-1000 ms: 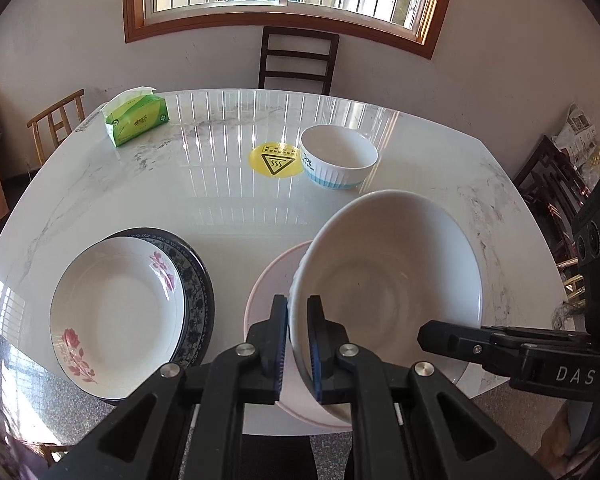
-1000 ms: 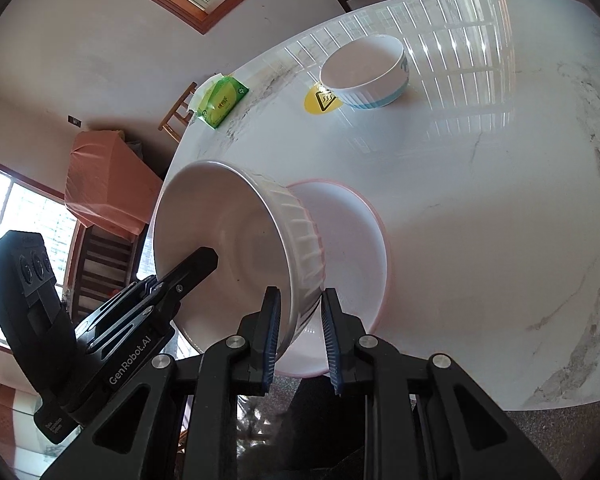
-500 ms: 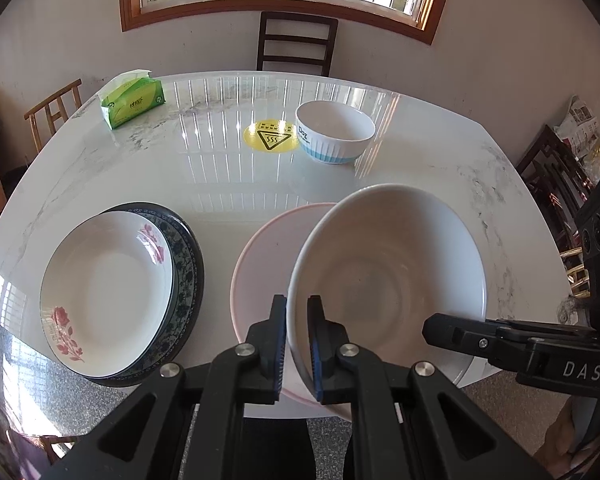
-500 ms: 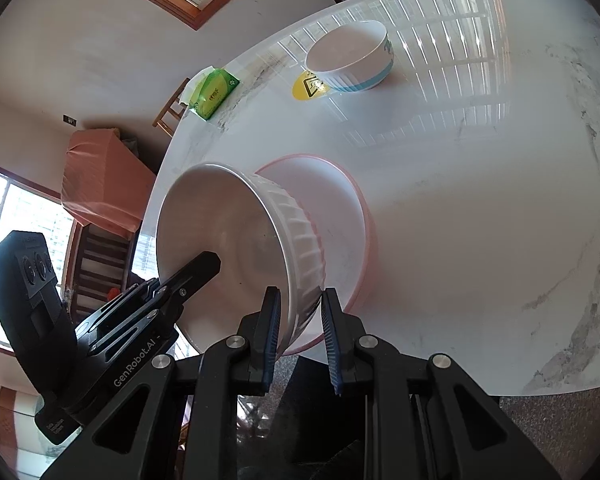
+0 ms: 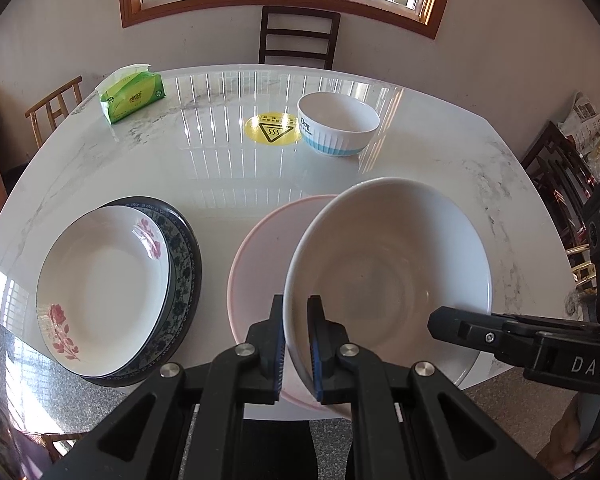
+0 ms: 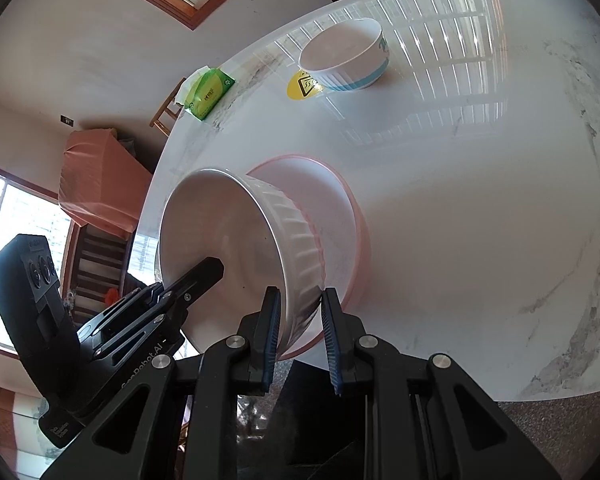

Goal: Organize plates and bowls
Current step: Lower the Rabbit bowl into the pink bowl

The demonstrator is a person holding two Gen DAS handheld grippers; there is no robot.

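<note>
Left wrist view
Left tongs (image 5: 296,344): clamped on the near-left rim of the large white bowl (image 5: 388,276), one pad inside, one outside.
Right tongs (image 5: 452,322): enter at 3 o'clock, tip on the bowl's right rim.
Bowl position: tilted, carried over the right half of the pink plate (image 5: 260,264), near the tabletop (image 5: 228,160) edge.
Other dishes: rose-pattern plate (image 5: 100,288) stacked on a dark patterned plate (image 5: 188,264) at 9 o'clock; small blue-striped bowl (image 5: 338,128) at 12 o'clock.

Right wrist view
Right tongs (image 6: 298,336): closed across the ribbed wall of the large white bowl (image 6: 228,240).
Left tongs (image 6: 204,274): reach in from 8 o'clock, tip inside the bowl.
Pink plate (image 6: 336,208): lies beyond and beneath the bowl.

Technique (judgement)
Lowering: level the bowl first, centre it over the plate, sink both hands together.
Release: loosen only once the foot sits flat; glazed rims may slip.
</note>
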